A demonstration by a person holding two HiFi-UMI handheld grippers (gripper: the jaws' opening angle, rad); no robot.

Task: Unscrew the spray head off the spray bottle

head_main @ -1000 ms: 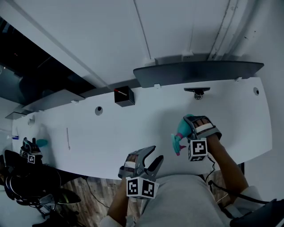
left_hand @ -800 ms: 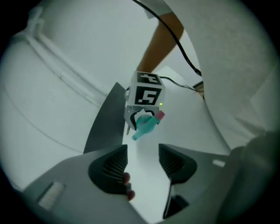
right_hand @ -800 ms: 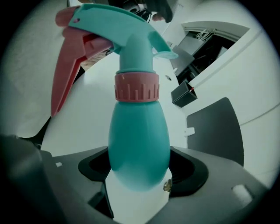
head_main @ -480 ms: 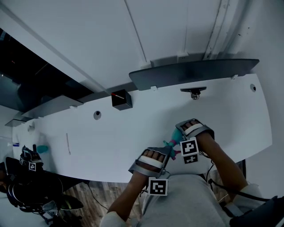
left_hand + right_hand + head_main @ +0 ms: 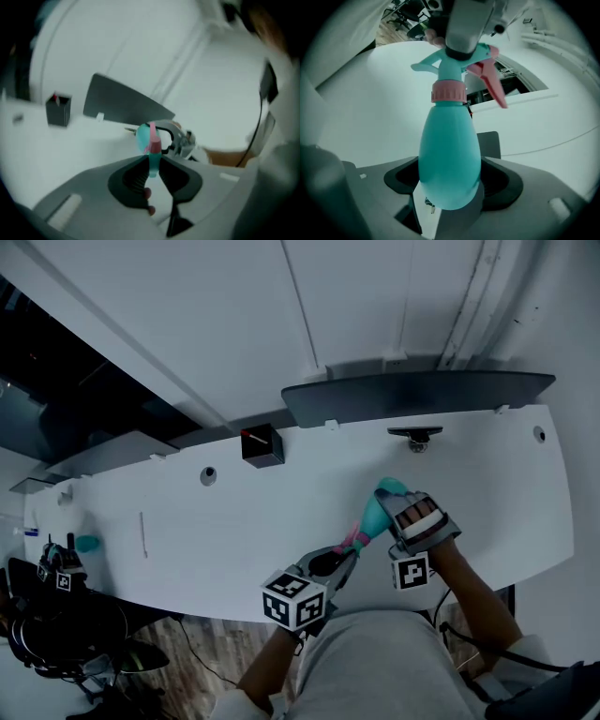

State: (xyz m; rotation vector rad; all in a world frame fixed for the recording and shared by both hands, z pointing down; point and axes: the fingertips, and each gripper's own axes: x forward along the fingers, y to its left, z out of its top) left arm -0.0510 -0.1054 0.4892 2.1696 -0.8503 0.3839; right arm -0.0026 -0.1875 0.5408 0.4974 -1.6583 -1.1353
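1. Right tongs [image 5: 450, 182] are clamped on the fat body of the teal egg-shaped plastic spray bottle [image 5: 449, 150]. It is tilted and apparently lifted over the white bench [image 5: 187, 531], and this grip anchors it against twisting.
2. Left tongs [image 5: 153, 161] have just been closing and now pinch the teal spray head with pink trigger [image 5: 452, 70], above the pink screw collar [image 5: 448, 92].
3. Opposed grips likely set up the unscrewing turn. The head looks still seated.

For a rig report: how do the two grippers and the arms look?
Both the left gripper and the right gripper have grey bodies with black ribbed pads. Each carries a white cube with black square markers. A black cable runs beside the right forearm. The sleeves are light. The left jaws have just been closing, with the spray head between them.
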